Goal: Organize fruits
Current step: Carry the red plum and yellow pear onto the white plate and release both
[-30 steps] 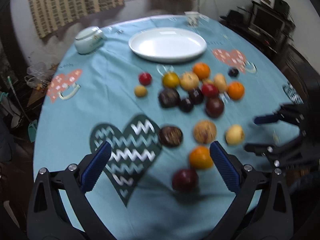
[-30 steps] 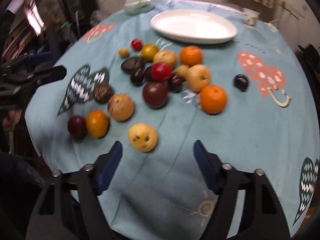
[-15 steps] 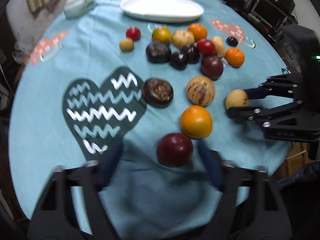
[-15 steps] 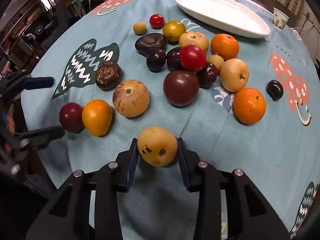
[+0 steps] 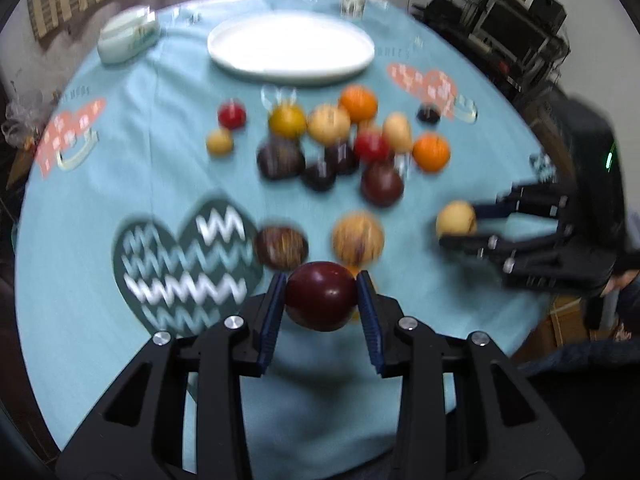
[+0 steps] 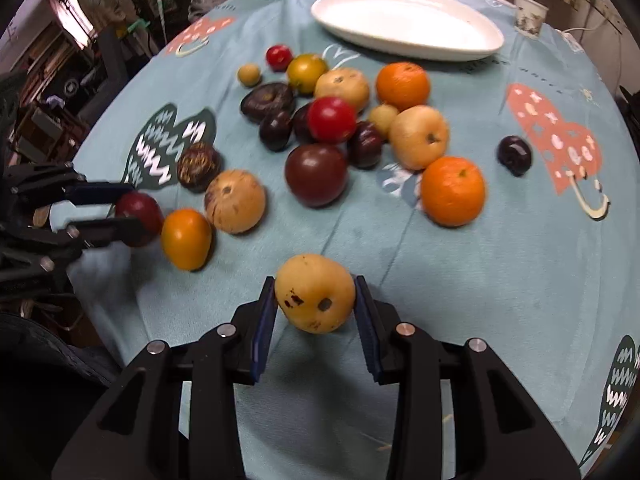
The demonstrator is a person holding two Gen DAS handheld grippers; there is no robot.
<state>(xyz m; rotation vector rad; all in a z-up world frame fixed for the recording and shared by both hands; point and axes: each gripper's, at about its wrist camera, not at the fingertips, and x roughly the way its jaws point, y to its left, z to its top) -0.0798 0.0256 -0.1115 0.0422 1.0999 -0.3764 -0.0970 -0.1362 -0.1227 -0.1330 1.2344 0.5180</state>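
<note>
Both grippers have a fruit now, so the picking-up step looks just about done. The left gripper (image 5: 321, 299) has just squeezed its blue pads in onto a dark red plum (image 5: 320, 301), which sits tight between them at the near edge of the table. The right gripper (image 6: 315, 303) is clamped on a yellow pear with brown spots (image 6: 315, 293), also close to the near edge.

I think the next move is to lift both fruits and carry them over to the white plate (image 6: 408, 20) at the far side of the blue tablecloth (image 6: 500, 264). The plate has nothing in it yet.

The rest of the fruit lies in a heap right in the middle, between the grippers and the plate. An orange persimmon (image 6: 186, 239) sits just beside the plum, and a striped tan melon (image 6: 235, 201) is next to that. Further on are a big dark tomato (image 6: 316, 174), two tangerines (image 6: 453, 191), a pale apple (image 6: 419, 136) and a red tomato (image 6: 331, 119). The grippers will have to go up high enough to pass over them without a bump. A paper cup (image 6: 530, 14) stands near the plate's far end.
</note>
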